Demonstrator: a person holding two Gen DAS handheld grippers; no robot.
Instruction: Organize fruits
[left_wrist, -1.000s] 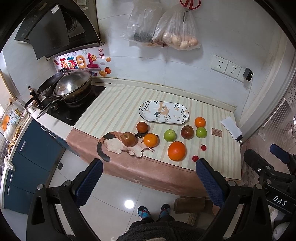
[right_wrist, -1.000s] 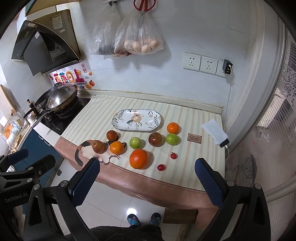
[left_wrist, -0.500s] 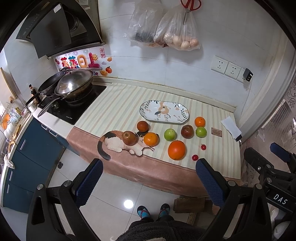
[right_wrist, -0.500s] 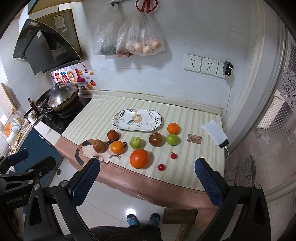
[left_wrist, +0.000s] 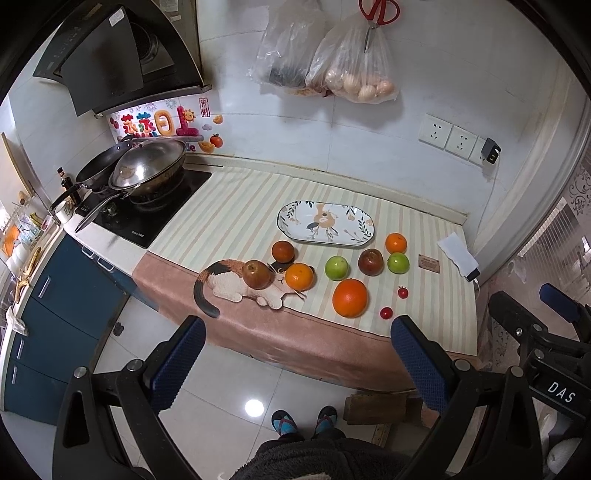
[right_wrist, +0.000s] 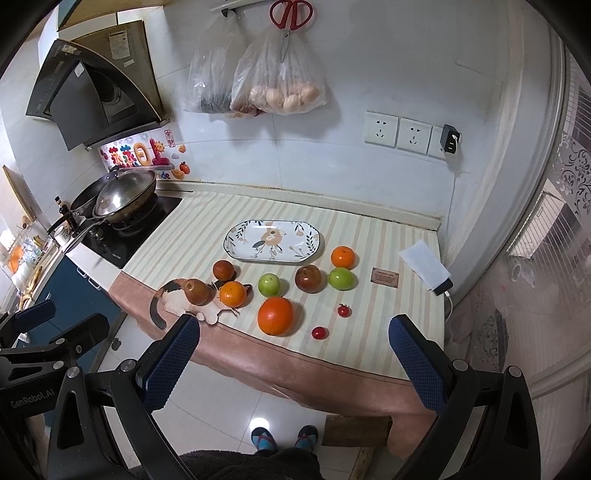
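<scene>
Near counter edge (right_wrist: 295, 354), large orange (right_wrist: 275, 315) (unobstructed).

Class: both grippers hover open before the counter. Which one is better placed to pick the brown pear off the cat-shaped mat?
Left. The brown pear lies on the fruit group's left end, nearer the left gripper than the right gripper.

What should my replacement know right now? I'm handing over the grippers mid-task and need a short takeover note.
Left gripper: open, empty, held back from the counter.
Right gripper: open, empty, also short of the counter.
Plate: empty, at the back of the striped cloth.
In front of it: big orange, two smaller oranges, two green fruits, three brownish fruits, two cherry tomatoes.
Done: nothing on the plate yet.
Left: presumably move all the fruit onto it.
</scene>
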